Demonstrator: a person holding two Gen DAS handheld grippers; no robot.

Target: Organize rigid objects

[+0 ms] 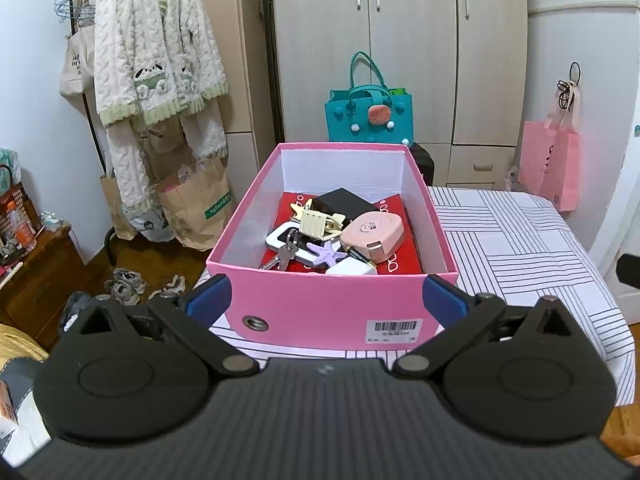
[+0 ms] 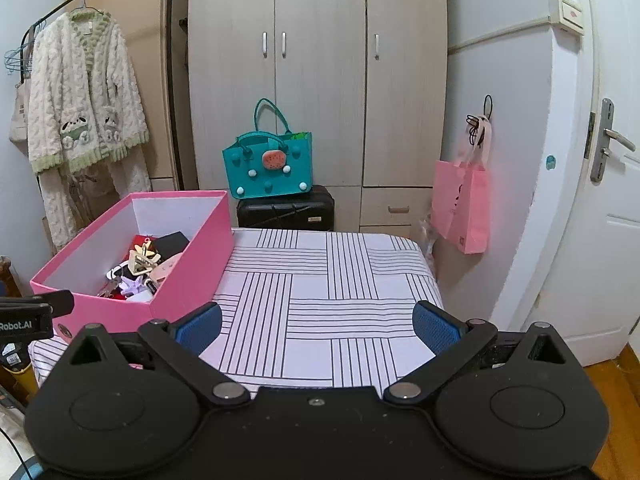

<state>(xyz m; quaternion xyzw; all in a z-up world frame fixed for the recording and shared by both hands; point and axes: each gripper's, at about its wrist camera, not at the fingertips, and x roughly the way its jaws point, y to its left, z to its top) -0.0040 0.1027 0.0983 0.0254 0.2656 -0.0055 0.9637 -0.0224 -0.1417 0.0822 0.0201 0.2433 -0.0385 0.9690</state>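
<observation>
While both the left gripper (image 1: 326, 300) and right gripper (image 2: 316, 328) gape wide and empty, the pink box (image 1: 320, 308) sits at the table's (image 2: 320, 300) left edge; a careless nudge might tip it off.

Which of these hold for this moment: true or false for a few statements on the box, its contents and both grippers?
1. The pink cardboard box stands on the striped tablecloth. True.
2. The left hand-held gripper is shut on the purple starfish clip. False: it is open, and the clip lies in the box.
3. The right hand-held gripper is open and holds nothing. True.
4. The pink box is empty. False: it holds keys, clips and a pink tape dispenser.
</observation>
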